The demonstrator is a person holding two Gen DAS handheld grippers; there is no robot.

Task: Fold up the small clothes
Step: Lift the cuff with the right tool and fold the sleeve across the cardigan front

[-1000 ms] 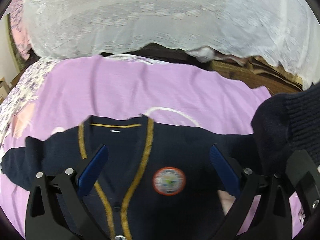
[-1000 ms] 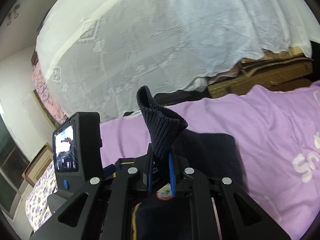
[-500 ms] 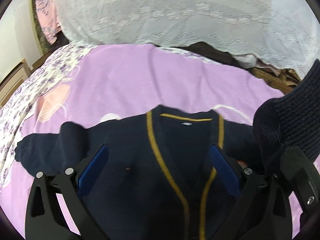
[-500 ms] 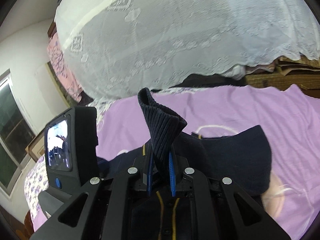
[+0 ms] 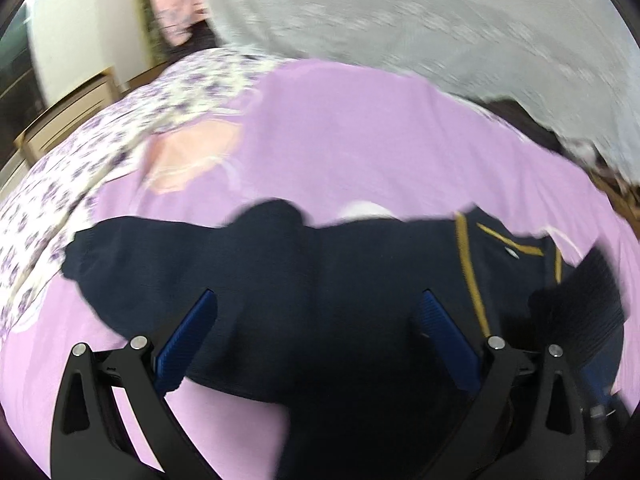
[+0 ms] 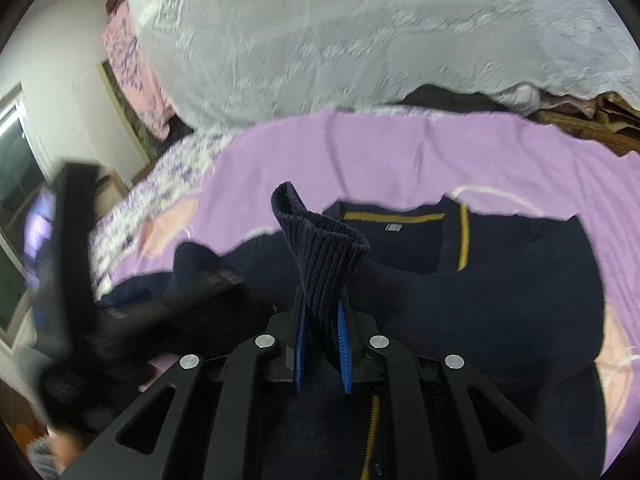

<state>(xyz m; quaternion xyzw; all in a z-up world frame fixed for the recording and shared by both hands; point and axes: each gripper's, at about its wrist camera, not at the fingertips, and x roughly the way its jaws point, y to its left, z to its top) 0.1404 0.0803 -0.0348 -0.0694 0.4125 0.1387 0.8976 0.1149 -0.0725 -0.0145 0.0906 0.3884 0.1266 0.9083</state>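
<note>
A navy cardigan (image 5: pixel 340 280) with yellow trim lies spread on the purple bed cover (image 5: pixel 360 140); it also shows in the right wrist view (image 6: pixel 500 304). Its left sleeve (image 5: pixel 132 256) stretches out to the left. My left gripper (image 5: pixel 316 320) is open above the cardigan's left shoulder, holding nothing. My right gripper (image 6: pixel 320 344) is shut on the ribbed cuff (image 6: pixel 320 256) of the right sleeve, which is drawn across the cardigan's front. That cuff also shows at the right of the left wrist view (image 5: pixel 592 300).
A white lace cloth (image 6: pixel 360 40) hangs over a pile behind the bed. A floral sheet (image 5: pixel 80 160) covers the bed's left side. Wooden furniture (image 5: pixel 68 116) stands at far left. The left gripper's body (image 6: pixel 80 280) appears blurred in the right wrist view.
My left gripper has swung left, from over the cardigan's centre to its left shoulder and sleeve. My right gripper has carried the cuff leftward over the cardigan's front.
</note>
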